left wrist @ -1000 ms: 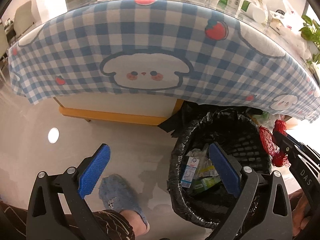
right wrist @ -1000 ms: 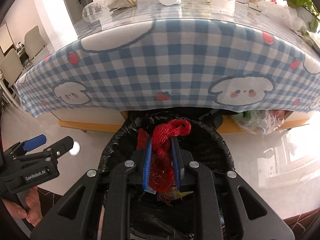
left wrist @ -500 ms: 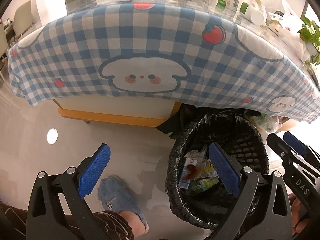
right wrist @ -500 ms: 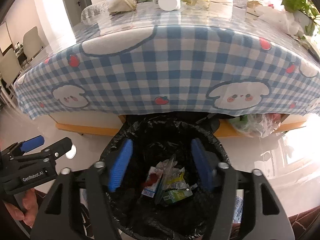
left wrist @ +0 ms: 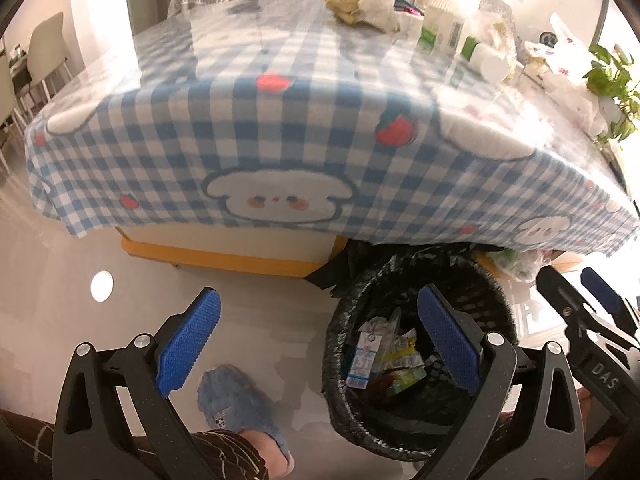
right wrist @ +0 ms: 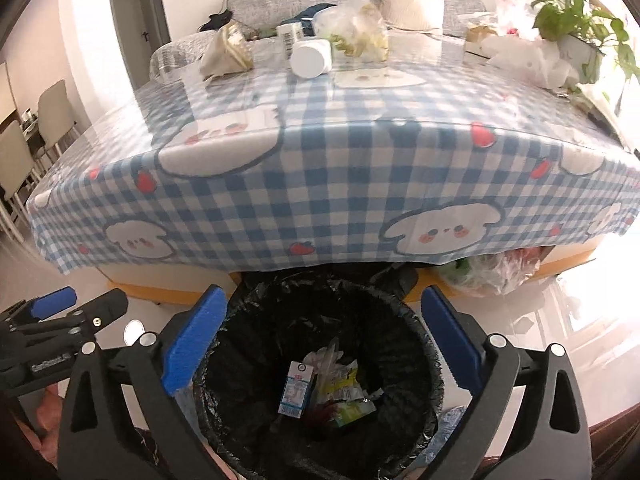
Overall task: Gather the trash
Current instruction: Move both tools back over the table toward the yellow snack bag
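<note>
The right gripper (right wrist: pixel 320 336) hangs over the bin (right wrist: pixel 428 344), pointing steeply down; its jaws have just been opening and now stand wide apart with nothing between the blue pads (right wrist: pixel 194 340). The left gripper (left wrist: pixel 316 340) is also spread wide and empty, its left pad over bare floor (left wrist: pixel 60 280) and its right pad in front of the bin's mouth.

The bin, lined with a black bag, stands on the floor at the near edge of the table (right wrist: pixel 320 184), its far rim tucked under the overhanging checked cloth. At its bottom lies the trash (right wrist: pixel 328 392): a small white-and-blue carton, crumpled clear plastic and a green-and-yellow wrapper. A dark reddish scrap shows among them, too shadowed to identify. The bin's near rim is cut off by the gripper bodies in both views.

More trash sits toward the far edge of the table: a crumpled paper bag (right wrist: pixel 226 54), a white jar (right wrist: pixel 310 58) on its side, a clear bag of greens (right wrist: pixel 356 28), and white plastic bags by a plant (right wrist: pixel 576 8) at the far right corner. Glare washes out that corner.

Under the table's right end a clear bag (right wrist: pixel 492 272) is half hidden by the cloth. A blue slipper (left wrist: pixel 236 404) and a patterned trouser leg show at the bottom of the left view.
</note>
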Available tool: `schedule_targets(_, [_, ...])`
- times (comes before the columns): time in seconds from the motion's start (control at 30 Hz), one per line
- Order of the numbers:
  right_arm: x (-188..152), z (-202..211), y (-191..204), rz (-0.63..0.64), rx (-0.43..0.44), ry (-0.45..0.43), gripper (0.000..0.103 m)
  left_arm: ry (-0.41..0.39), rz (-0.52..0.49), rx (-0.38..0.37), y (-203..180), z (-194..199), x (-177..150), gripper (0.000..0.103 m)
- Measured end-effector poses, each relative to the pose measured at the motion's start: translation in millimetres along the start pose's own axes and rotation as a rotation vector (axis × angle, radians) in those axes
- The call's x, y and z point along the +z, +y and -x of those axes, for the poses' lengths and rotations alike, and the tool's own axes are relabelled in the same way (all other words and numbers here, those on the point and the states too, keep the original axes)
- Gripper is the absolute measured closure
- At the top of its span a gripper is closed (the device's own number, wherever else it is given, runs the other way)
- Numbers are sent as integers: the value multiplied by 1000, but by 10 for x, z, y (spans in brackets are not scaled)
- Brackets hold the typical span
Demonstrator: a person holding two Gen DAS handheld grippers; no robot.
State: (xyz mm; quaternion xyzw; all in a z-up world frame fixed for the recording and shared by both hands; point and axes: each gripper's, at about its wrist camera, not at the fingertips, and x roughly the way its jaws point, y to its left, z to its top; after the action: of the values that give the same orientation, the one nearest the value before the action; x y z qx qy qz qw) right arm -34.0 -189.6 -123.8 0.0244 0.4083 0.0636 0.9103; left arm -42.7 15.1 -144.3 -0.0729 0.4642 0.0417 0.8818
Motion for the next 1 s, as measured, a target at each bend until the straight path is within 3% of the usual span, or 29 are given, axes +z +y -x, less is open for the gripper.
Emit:
schedule_targets(0.43, [592,328,-96,36,1,-130,8,-47,-3,-14,-110,384,325,6])
schedule_targets(1.0, [1379,95,8,128,1,-156,8,-89,-18,-1,-334,80,1477,6])
